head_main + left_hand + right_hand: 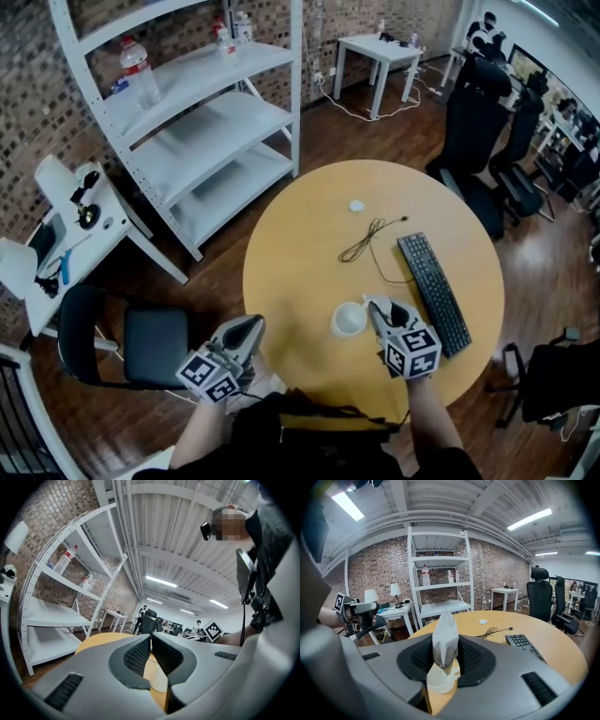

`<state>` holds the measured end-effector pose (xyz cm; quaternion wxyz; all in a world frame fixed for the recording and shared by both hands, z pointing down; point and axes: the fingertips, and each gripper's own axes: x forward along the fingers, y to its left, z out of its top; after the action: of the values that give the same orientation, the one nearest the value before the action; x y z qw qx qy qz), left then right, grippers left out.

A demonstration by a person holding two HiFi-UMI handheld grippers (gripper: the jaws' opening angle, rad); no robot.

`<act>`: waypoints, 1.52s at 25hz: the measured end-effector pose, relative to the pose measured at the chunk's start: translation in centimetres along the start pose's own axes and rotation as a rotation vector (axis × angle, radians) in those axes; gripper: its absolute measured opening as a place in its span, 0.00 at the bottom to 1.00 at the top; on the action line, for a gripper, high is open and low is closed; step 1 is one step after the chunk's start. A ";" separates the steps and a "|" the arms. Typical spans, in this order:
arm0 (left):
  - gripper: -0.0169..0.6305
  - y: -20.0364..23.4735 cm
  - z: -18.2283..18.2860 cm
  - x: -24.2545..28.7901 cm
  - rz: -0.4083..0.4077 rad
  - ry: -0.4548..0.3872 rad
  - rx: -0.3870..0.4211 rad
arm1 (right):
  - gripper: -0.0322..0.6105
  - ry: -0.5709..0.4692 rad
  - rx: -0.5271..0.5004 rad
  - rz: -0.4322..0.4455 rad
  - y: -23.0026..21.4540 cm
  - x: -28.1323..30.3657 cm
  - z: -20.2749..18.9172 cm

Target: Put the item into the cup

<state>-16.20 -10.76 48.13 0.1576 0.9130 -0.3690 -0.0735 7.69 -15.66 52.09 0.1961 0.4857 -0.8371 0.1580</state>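
Right gripper [384,311] clenched on white dotted cloth wad [444,639] over small white round cup [349,320]. Black keyboard [433,292] and black coiled cable [366,241] lie near on round yellow wooden table [300,253]. Left gripper [251,326] closed, empty, off the table edge.

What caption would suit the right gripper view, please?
Right gripper holding a paper wad beside the cup on a round table.

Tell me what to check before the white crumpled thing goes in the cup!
1. Right tongs pinch the white dotted paper wad firmly: ok.
2. White round cup stands upright, mouth up: ok.
3. Wad centred over the cup's mouth: cannot tell; the tongs sit by its right rim.
4. Left tongs shut, empty, away from the cup: ok.
5. Black cable and black keyboard apart from the cup: ok.
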 end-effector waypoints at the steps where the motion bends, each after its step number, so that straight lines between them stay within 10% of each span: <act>1: 0.03 0.3 0.0 -0.6 0.013 -0.004 -0.002 | 0.21 0.013 -0.009 0.010 0.5 0.5 -0.1; 18: 0.03 3.4 0.2 -4.0 0.084 -0.002 -0.003 | 0.31 0.170 -0.049 0.068 2.8 4.4 -5.0; 29: 0.03 1.5 0.0 0.8 -0.040 0.022 0.020 | 0.30 -0.151 0.099 -0.066 -1.6 -3.8 0.1; 38: 0.03 -4.9 0.0 9.5 -0.288 0.051 0.070 | 0.20 -0.320 0.139 -0.361 -7.1 -16.5 -1.2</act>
<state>-6.18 -14.08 46.30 0.1225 0.9631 -0.2323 -0.0593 21.56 -6.10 45.70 0.0522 0.6583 -0.7445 0.0985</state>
